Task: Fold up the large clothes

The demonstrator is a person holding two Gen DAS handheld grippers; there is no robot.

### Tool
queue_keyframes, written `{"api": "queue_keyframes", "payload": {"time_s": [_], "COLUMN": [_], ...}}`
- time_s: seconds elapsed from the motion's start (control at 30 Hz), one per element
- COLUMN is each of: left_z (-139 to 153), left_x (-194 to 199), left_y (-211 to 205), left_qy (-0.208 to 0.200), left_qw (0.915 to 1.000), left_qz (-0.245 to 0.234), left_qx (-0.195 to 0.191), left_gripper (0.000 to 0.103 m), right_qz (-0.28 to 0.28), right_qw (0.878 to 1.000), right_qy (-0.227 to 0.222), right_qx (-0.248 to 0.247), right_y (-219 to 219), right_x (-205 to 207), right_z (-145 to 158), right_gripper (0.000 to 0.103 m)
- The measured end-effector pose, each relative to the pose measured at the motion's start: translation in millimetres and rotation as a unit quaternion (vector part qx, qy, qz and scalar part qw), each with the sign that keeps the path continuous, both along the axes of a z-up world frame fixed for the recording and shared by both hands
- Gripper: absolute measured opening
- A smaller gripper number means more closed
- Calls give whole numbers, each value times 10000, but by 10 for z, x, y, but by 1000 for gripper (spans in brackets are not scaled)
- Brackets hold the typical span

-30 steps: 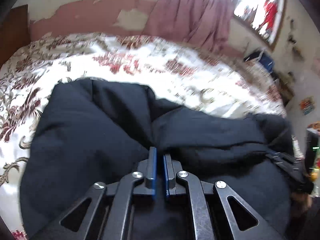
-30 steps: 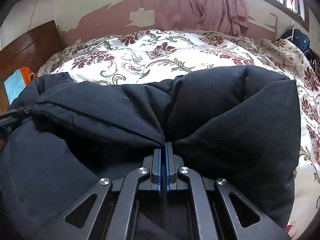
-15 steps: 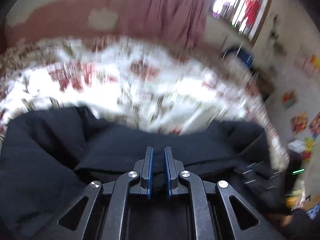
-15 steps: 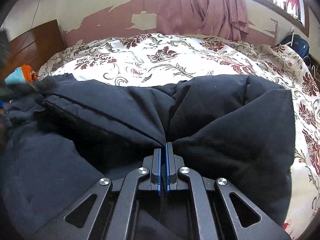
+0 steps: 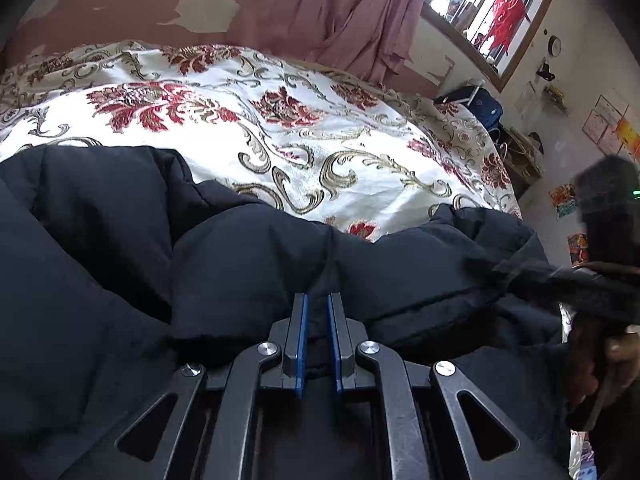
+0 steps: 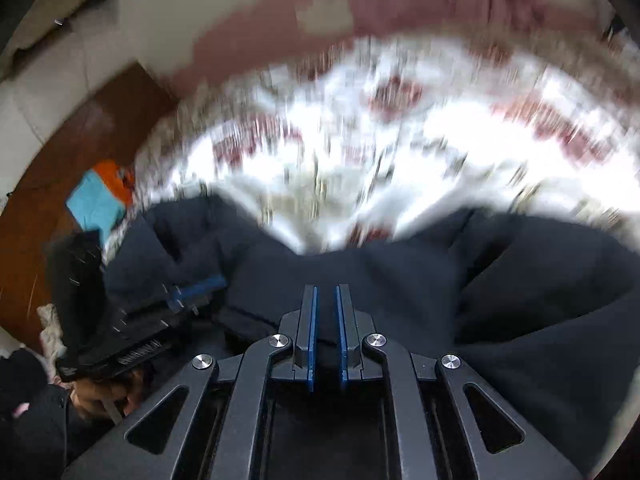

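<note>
A large black padded jacket [image 5: 240,264] lies bunched on a floral bedspread [image 5: 248,128]. My left gripper [image 5: 318,304] has its blue-lined jaws parted by a narrow gap, with black fabric lying in the gap. My right gripper [image 6: 326,296] shows the same narrow gap over the jacket [image 6: 500,300]; that view is motion-blurred. Whether either still pinches fabric is unclear. The right gripper also shows at the right edge of the left wrist view [image 5: 576,280], and the left gripper at the left of the right wrist view [image 6: 172,304].
The bed runs back to a peeling pink wall with a pink curtain [image 5: 340,12]. A window [image 5: 488,12] and a dark blue bag [image 5: 480,104] are at the right. A wooden headboard [image 6: 80,152] with blue and orange cloth [image 6: 100,196] stands at the left.
Both grippers' jaws have parted from tightly shut to a narrow gap. The jacket has dropped lower on the bed and both grippers have swung, the right one still moving fast.
</note>
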State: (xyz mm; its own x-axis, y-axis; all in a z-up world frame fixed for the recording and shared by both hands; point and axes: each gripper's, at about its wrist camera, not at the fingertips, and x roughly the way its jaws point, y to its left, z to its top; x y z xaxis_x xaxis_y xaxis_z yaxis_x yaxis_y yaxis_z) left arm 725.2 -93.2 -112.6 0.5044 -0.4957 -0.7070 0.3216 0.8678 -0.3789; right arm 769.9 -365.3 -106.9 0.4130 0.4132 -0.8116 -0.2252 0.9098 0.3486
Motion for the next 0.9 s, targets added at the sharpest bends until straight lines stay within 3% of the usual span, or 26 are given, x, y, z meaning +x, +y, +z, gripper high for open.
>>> {"api": "queue_keyframes", "payload": {"time_s": [0.27,0.5,0.67,0.77,0.9], "left_z": [-303,-404,-294,-196,-76], "left_x": [188,241,106,14,-68], "left_y": [-167,-270,-134,-20,17], "left_qy": [641,526,256,143,4], "left_qw": [9957,9941,9982,9994,9993], "left_qz": [-50,115,156,256,362], "left_qx": [673,941,521,189,58], "left_gripper": [4,4,4,4,7], "right_qz": [176,-11,-237,-446,-548], "right_qw": [9989,9984,9979,9964,9948], "right_qy": [209,-254,-584,-718,-855], "right_qx": [-390,-507,-121,-117,-91], "right_y": [148,253,75,-20,-173], "right_x": [132,146,-71,-209,-321], "right_z": [-479,-518,-300,-185,-82], "right_gripper": [4,1,4,4,7]}}
